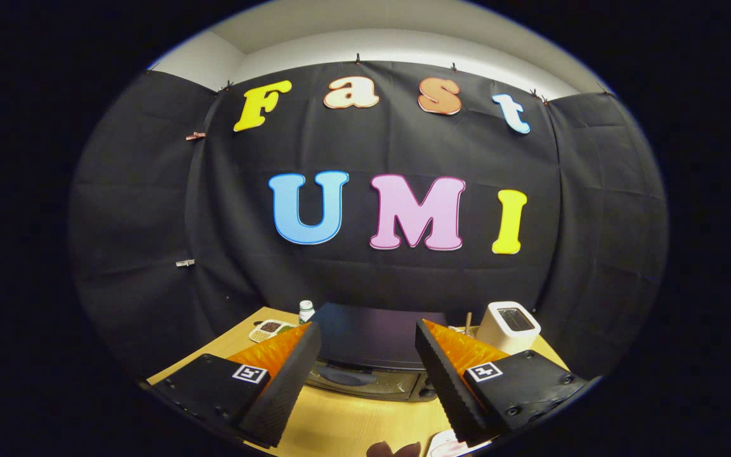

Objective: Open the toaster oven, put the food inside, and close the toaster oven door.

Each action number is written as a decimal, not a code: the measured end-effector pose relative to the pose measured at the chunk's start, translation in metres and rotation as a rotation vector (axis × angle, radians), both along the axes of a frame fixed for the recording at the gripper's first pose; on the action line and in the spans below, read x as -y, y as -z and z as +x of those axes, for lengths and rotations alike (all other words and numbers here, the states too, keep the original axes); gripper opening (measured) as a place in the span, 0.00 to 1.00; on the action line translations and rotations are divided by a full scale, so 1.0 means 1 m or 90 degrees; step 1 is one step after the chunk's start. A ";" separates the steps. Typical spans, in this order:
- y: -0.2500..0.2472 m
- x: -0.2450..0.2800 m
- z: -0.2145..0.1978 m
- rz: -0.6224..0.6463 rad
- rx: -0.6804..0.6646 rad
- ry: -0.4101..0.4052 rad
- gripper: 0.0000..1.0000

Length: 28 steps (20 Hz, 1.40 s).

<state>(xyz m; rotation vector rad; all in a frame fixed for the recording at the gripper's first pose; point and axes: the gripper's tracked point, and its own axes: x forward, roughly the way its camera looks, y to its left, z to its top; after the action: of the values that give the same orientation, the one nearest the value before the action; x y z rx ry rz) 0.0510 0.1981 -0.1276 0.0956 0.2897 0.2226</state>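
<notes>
Tongs (365, 374) hung wide open, gripping nothing.
Dark boxy glass-door toaster oven (370, 355) sat shut just beyond them on the wooden bench (353, 425).

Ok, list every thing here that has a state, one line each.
tongs: open, holding nothing, fingers apart on either side of the toaster oven.
toaster oven: door shut, standing on the table just ahead of the fingers.
white toaster: upright, slots up; contents hidden.
small bottle: upright, cap on.
divided dish: compartments filled.
</notes>
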 end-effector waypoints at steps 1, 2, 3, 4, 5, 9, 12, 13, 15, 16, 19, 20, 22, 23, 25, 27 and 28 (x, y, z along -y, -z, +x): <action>0.013 -0.005 0.004 0.007 -0.021 0.002 0.98; 0.032 -0.012 0.011 0.014 -0.049 0.006 0.98; 0.048 -0.016 0.016 0.017 -0.076 0.013 0.98; 0.067 -0.021 0.022 0.020 -0.102 0.017 0.98; 0.085 -0.027 0.026 0.022 -0.130 0.019 0.98; 0.154 -0.048 0.042 0.016 -0.232 0.037 0.98; 0.184 -0.061 0.052 0.007 -0.273 0.044 0.99; 0.190 -0.062 0.054 0.003 -0.280 0.049 0.99; 0.191 -0.066 0.062 -0.003 -0.266 0.063 0.99; 0.195 -0.067 0.063 -0.007 -0.274 0.066 0.98; 0.200 -0.065 0.063 -0.031 -0.277 0.079 0.99; 0.203 -0.066 0.059 -0.033 -0.284 0.077 0.98; 0.205 -0.066 0.051 -0.031 -0.286 0.078 1.00; 0.205 -0.065 0.041 -0.035 -0.291 0.076 0.99; 0.205 -0.066 0.023 -0.036 -0.300 0.075 0.99; 0.212 -0.066 0.005 -0.034 -0.316 0.073 0.99; 0.213 -0.066 -0.004 -0.035 -0.318 0.071 0.99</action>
<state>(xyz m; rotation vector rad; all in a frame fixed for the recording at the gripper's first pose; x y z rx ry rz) 0.0470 0.2642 -0.3407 0.1115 0.7859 0.0765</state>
